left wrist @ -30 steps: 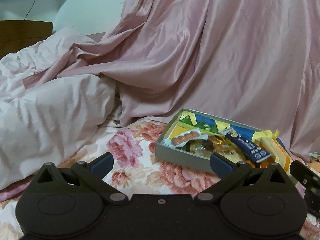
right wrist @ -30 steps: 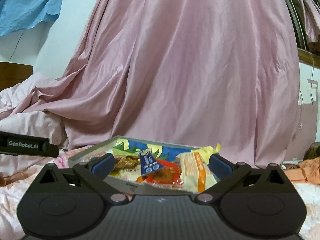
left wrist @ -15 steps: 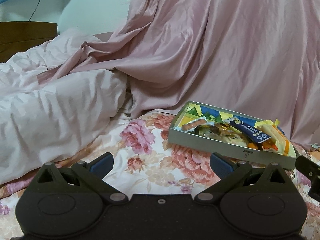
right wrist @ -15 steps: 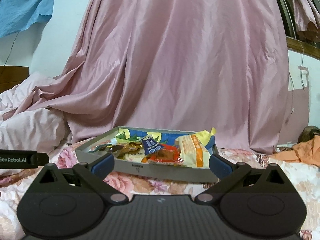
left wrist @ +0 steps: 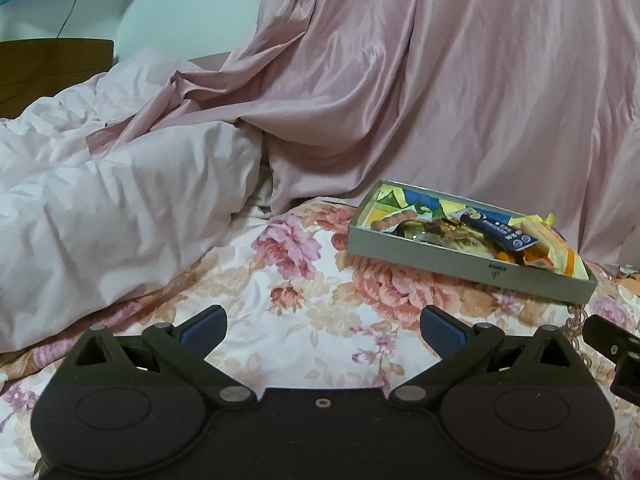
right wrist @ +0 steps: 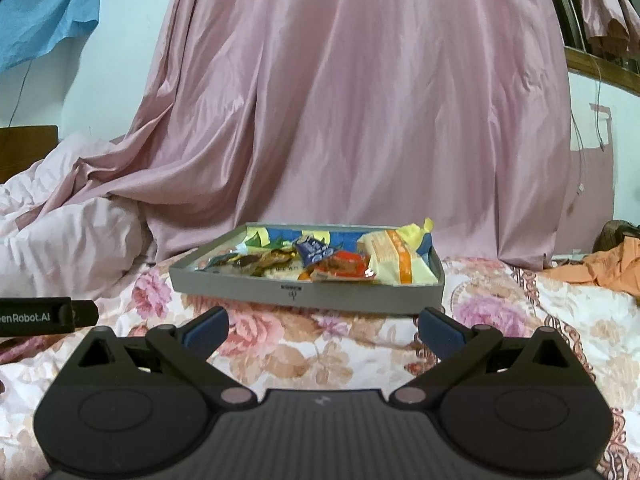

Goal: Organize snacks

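Both hand-held grippers, left (left wrist: 323, 334) and right (right wrist: 323, 332), have backed away from the tray (right wrist: 360, 296), jaws wide, empty. Mixed snack packets (right wrist: 344, 264) crowd it on the bed (right wrist: 320, 344).

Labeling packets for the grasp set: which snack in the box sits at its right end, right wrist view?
The pale yellow packet with the orange stripe, against the right wall of the grey box. The red and blue packets lie nearer the middle.

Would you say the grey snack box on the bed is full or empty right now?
Full: the grey box holds a heap of snack packets that reaches its rim, some poking above it.
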{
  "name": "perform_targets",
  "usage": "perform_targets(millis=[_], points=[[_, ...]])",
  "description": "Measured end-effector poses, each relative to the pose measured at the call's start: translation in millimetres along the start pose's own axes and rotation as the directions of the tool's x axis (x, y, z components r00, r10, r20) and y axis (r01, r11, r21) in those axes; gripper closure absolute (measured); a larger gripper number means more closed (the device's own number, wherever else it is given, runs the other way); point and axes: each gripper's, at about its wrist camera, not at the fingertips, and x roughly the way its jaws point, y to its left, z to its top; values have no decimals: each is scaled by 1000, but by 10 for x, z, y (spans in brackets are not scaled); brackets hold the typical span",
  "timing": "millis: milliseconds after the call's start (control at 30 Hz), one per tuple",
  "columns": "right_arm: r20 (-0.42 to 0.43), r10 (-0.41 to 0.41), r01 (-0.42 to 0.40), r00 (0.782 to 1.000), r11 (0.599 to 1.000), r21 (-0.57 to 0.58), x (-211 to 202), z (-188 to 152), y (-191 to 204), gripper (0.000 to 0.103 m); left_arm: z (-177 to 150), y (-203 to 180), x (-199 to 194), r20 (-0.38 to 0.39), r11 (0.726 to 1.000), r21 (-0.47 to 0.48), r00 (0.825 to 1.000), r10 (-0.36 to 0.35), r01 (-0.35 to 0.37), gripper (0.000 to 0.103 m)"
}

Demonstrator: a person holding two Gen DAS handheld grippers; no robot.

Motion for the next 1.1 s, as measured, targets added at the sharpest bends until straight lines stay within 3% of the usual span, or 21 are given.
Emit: perform_targets(millis=[400, 667, 1100], points=[[-24, 18, -18, 1000, 999, -27, -138, -141, 190, 0, -156, 173, -90, 35, 999, 51, 999, -12, 10, 1], [-50, 1, -3, 999, 1000, -24, -183, -200, 284, 0, -281, 244, -95, 28, 993, 104, 998, -59, 55, 1], [-123, 12, -16, 992, 999, -34, -74, -295, 401, 0, -349, 386, -39, 6, 992, 80, 995, -95, 94, 1]])
